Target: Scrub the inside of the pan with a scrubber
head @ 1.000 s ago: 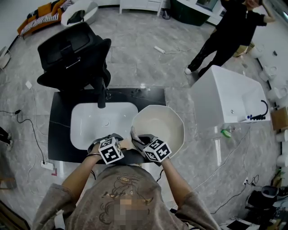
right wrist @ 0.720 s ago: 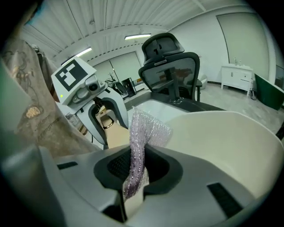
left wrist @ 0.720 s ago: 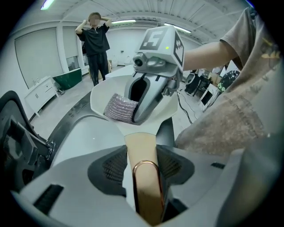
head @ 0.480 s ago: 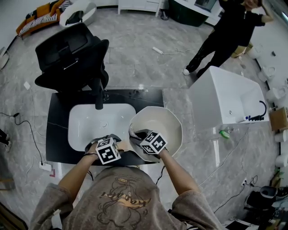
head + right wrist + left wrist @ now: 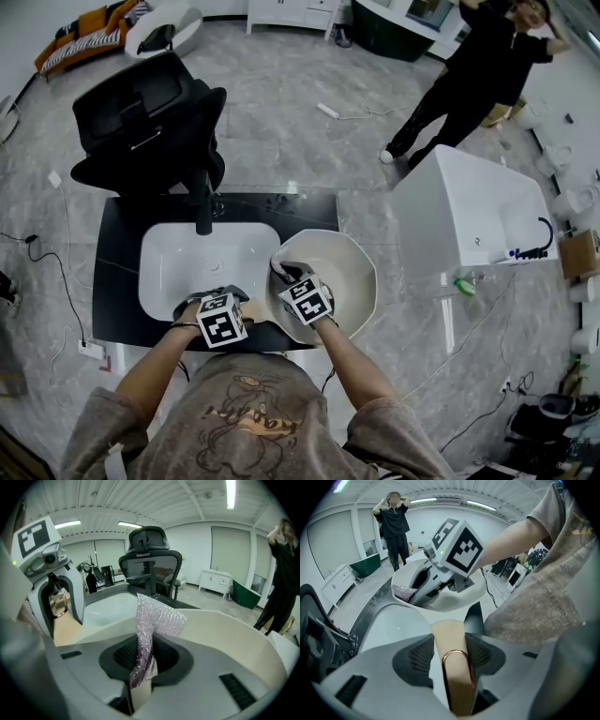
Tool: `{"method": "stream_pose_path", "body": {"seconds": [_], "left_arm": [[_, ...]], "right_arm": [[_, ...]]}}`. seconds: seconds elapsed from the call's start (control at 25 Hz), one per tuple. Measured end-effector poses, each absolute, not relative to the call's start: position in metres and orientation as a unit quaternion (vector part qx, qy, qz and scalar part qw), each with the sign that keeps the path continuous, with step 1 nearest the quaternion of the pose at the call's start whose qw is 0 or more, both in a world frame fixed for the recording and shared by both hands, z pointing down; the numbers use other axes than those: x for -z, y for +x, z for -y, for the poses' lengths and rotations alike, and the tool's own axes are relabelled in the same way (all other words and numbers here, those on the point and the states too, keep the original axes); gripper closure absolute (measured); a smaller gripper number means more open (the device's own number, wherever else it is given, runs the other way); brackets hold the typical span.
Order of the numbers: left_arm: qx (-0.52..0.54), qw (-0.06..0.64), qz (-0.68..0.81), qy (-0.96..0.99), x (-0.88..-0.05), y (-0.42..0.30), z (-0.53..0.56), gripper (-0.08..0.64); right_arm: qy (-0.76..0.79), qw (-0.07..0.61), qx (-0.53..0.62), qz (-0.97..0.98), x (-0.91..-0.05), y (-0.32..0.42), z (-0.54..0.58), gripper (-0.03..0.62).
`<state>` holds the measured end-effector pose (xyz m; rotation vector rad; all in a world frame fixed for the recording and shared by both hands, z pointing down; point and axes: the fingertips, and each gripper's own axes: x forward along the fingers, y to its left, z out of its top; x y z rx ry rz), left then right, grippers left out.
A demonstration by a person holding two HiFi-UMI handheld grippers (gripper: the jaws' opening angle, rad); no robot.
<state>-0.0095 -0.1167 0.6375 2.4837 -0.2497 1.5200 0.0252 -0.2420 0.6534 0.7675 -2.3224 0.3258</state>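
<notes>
The left gripper (image 5: 451, 657) pinched the wooden handle (image 5: 448, 631) of the pan (image 5: 356, 267). The right gripper (image 5: 144, 662) clamped the scrubber (image 5: 157, 615) inside it. Scrubbing seemed underway, though how much was clean wasn't visible.

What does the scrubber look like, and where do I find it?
Find the black counter with the white sink; right beside the sink sits a pale, many-sided pan. At the pan's sink-side edge, the right tongs pinch the scrubber. It is the only sparkly, silvery-pink mesh wad there; everything around it is smooth and plain.
</notes>
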Motion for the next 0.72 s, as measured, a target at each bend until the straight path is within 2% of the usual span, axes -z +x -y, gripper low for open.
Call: {"method": "stream_pose_path", "body": {"seconds": [0.36, 0.72], "left_arm": [[-0.521, 0.103, 0.085, 0.843, -0.64, -0.01, 0.118, 0.344], [-0.521, 0.103, 0.092, 0.842, -0.642, -0.01, 0.118, 0.345]], "right_arm": [[0.408, 0.387, -0.067, 0.824, -0.664, 0.07, 0.286, 0.515], [0.415, 0.473, 0.001, 0.777, -0.678, 0.112, 0.3, 0.515]]}}
